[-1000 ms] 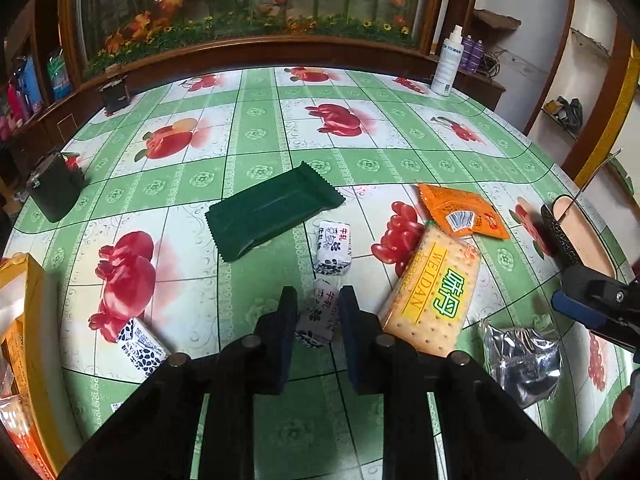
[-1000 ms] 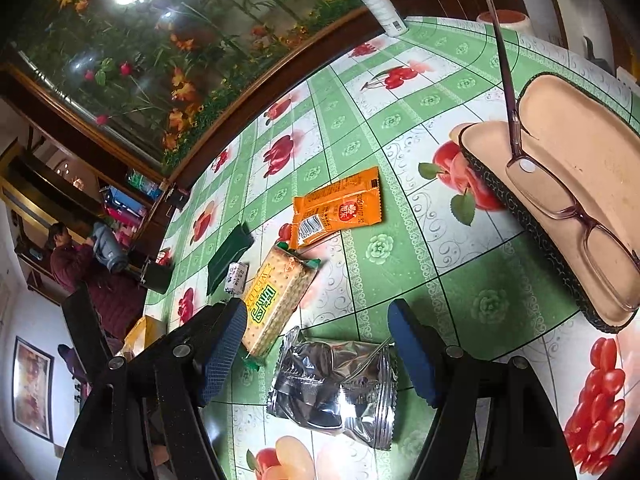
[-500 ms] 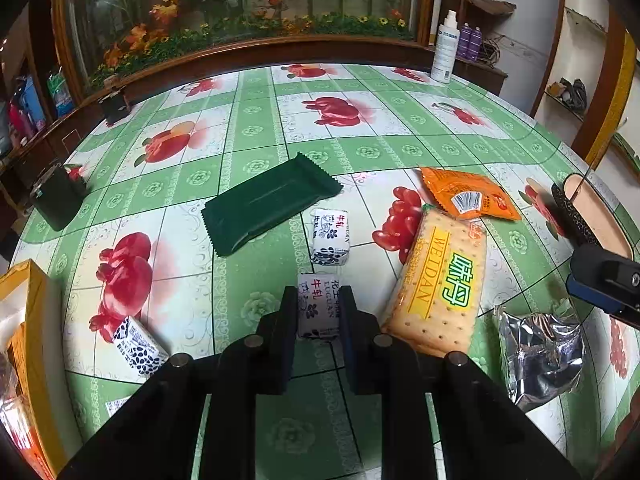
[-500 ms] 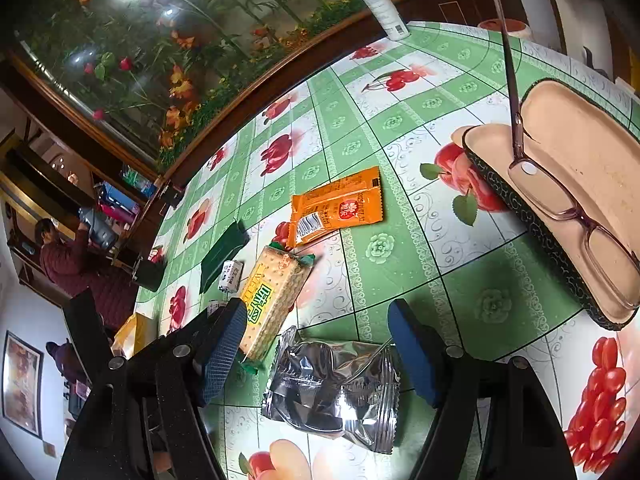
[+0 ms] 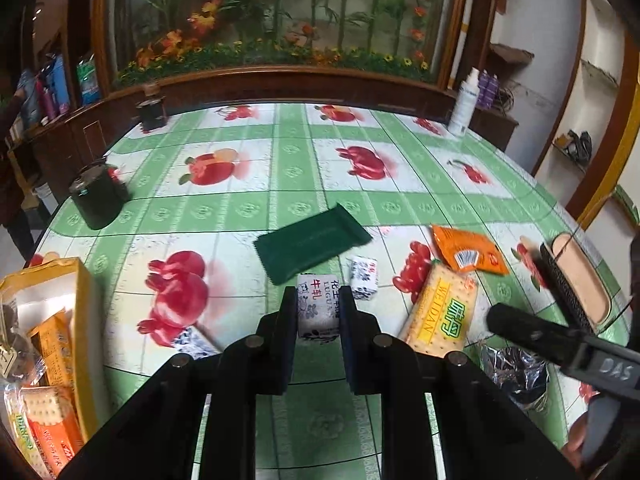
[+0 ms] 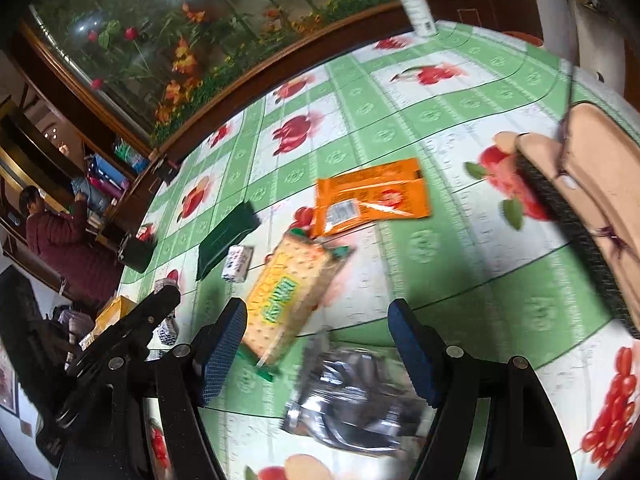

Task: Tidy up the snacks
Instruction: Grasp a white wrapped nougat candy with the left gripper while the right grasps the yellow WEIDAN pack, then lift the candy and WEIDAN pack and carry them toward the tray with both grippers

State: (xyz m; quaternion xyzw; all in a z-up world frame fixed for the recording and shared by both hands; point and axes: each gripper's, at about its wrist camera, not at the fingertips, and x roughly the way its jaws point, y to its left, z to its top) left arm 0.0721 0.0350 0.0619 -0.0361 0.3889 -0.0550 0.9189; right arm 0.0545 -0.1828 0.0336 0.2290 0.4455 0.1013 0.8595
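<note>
Snacks: loose packets lie scattered over the fruit-print table (image 5: 224, 212), and the job is to gather them into one place
Yellow box (image 5: 86, 320): at the left edge of the table, already holding cracker packs, so it reads as the collecting spot
Cracker pack (image 5: 442, 314): yellow, lying flat right of centre, one end touching the orange sachet (image 5: 468, 250); in the right wrist view it sits just beyond the left-hand pad
Green packet (image 5: 312, 242): flat, mid-table, untouched
Silver pouch (image 6: 352, 400): crumpled, directly below the right gripper (image 6: 318, 350), whose jaws stand wide apart with nothing pressed between them; probably its next pick
Milk candy (image 5: 319, 310): small white block clamped between the pads of the left gripper (image 5: 318, 334), gripped on its two side faces so the label faces up; it looks clear of the cloth, likely bound for the box
Second candy (image 5: 364, 278): just beyond the held one, on the table
Third candy (image 5: 192, 340): near the box, waiting
</note>
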